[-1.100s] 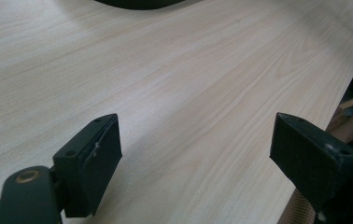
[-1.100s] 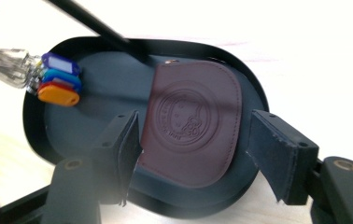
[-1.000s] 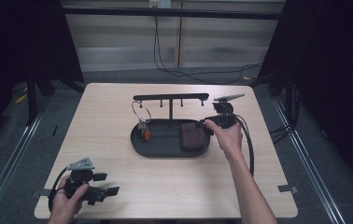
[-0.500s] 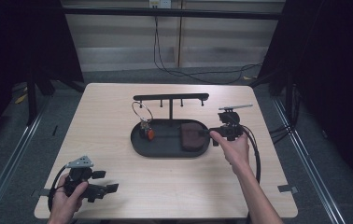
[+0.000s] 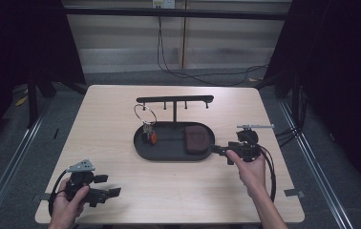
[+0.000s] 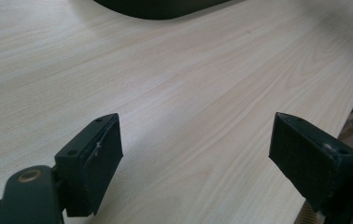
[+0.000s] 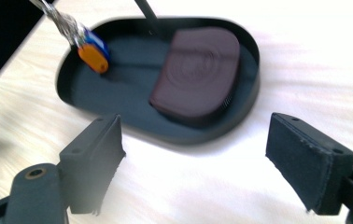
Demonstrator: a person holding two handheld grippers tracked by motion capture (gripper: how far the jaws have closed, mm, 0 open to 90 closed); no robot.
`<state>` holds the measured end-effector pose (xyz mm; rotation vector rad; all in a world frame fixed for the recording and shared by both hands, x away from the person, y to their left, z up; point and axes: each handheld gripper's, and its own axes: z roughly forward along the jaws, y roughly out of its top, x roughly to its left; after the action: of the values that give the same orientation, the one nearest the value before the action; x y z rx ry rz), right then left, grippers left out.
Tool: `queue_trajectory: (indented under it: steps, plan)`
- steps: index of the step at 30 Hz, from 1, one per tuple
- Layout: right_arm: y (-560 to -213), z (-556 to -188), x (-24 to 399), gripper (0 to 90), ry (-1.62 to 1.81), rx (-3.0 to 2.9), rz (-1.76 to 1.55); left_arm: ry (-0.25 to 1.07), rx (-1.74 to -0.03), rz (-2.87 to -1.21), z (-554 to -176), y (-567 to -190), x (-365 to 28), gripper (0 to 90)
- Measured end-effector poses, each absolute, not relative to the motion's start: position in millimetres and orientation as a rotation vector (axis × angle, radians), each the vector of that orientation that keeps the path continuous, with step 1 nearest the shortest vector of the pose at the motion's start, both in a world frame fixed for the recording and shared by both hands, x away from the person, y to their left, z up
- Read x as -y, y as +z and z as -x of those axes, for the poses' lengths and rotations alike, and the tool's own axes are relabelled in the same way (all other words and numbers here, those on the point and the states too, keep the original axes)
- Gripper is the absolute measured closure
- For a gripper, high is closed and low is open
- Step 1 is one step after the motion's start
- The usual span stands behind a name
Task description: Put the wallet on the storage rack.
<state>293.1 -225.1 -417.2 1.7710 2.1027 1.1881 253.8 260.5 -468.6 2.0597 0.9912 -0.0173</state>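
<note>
black tray [image 5: 143, 149], maroon pouch [image 5: 197, 139], orange tag [image 5: 153, 138]

Both grippers were black, the left gripper [image 5: 103, 190] topped by a grey three-cornered plate. Black cables trailed from each; forearms were bare

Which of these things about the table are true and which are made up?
1. The brown pouch lies in the black tray. True.
2. The right tool is squeezing the pouch. False: its jaws are wide open with nothing between them, and have just been opening.
3. The key ring hangs from the rack. True.
4. The left tool is inside the tray. False: it is over bare table, jaws open.
</note>
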Motion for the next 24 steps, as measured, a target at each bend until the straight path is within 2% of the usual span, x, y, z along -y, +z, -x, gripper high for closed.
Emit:
queue_trajectory:
  steps: [13, 18, 24]
  plan:
    - [-433, -232, 242, 18.4, 1.158, -2.071, -1.676, 0.000, -1.001, -2.043, -252, -468, -261, 16.6]
    - [-435, -215, 250, 18.4, 1.182, -2.040, -1.663, -0.001, -1.004, -2.034, -251, -468, -261, 16.6]
    - [-453, -199, 256, 18.9, 1.202, -1.989, -1.675, -0.003, -1.004, -2.034, -249, -468, -258, 16.6]
